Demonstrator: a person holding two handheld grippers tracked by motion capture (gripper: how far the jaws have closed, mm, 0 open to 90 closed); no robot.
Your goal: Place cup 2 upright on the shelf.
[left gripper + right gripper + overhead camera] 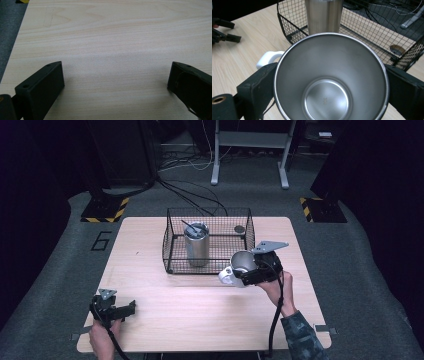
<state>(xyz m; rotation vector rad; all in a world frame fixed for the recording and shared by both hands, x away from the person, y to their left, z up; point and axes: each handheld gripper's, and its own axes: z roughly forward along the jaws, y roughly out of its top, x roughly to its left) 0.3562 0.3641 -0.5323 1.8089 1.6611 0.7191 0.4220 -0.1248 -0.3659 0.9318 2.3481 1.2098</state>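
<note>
The pale wooden table (165,315) carries everything, and the black wire-mesh basket (172,240) stands on its far half, ahead of both grippers. Inside the basket a tall brushed-steel tumbler (196,245) stands upright with a thin dark rod leaning in its mouth, and a small dark round disc (239,228) lies on the basket floor near the far right corner. The right hand (276,287) comes in from the bottom right, forearm in a camouflage sleeve angled up and to the left, wrist bent so the right gripper (245,270) points at the basket's near right corner. Its jaws are clamped on either side of a stainless-steel mug with a white handle (329,77); in the right gripper view the mug's open mouth faces the camera, the jaws press its outer wall left and right, and the white handle sticks out just beyond the left jaw. The mug is held just outside the basket's near wall, with the tumbler straight beyond it. The left hand (102,337) rests low at the table's near left edge, well apart from the basket, and the left gripper (131,307) points right along the table, jaws spread wide with bare wood between them.
</note>
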